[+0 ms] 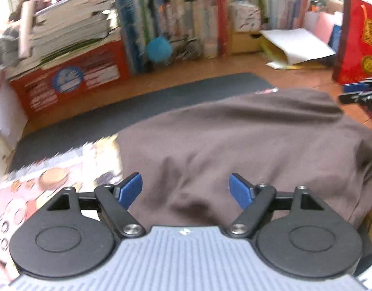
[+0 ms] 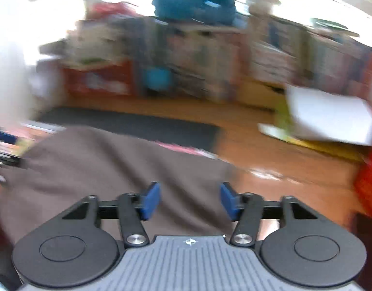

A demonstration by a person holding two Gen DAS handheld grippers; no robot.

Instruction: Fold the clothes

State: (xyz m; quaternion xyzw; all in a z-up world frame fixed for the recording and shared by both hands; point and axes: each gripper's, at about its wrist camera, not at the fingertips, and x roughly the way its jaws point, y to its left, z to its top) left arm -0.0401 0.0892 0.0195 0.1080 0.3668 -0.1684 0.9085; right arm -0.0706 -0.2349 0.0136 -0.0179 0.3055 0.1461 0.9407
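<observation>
A brown garment (image 1: 246, 140) lies spread over a dark mat on the wooden desk; it also shows in the right wrist view (image 2: 108, 169). My left gripper (image 1: 186, 189) is open and empty, hovering over the garment's near left part. My right gripper (image 2: 189, 200) is open and empty over the garment's near right edge. The right gripper shows at the far right of the left wrist view (image 1: 360, 97). The right wrist view is blurred by motion.
A dark mat (image 1: 137, 114) lies under the garment. A colourful printed sheet (image 1: 52, 181) lies at the left. Books and a red box (image 1: 69, 82) line the back. A white paper bag (image 1: 297, 46) and a red bag (image 1: 358, 43) stand at the right.
</observation>
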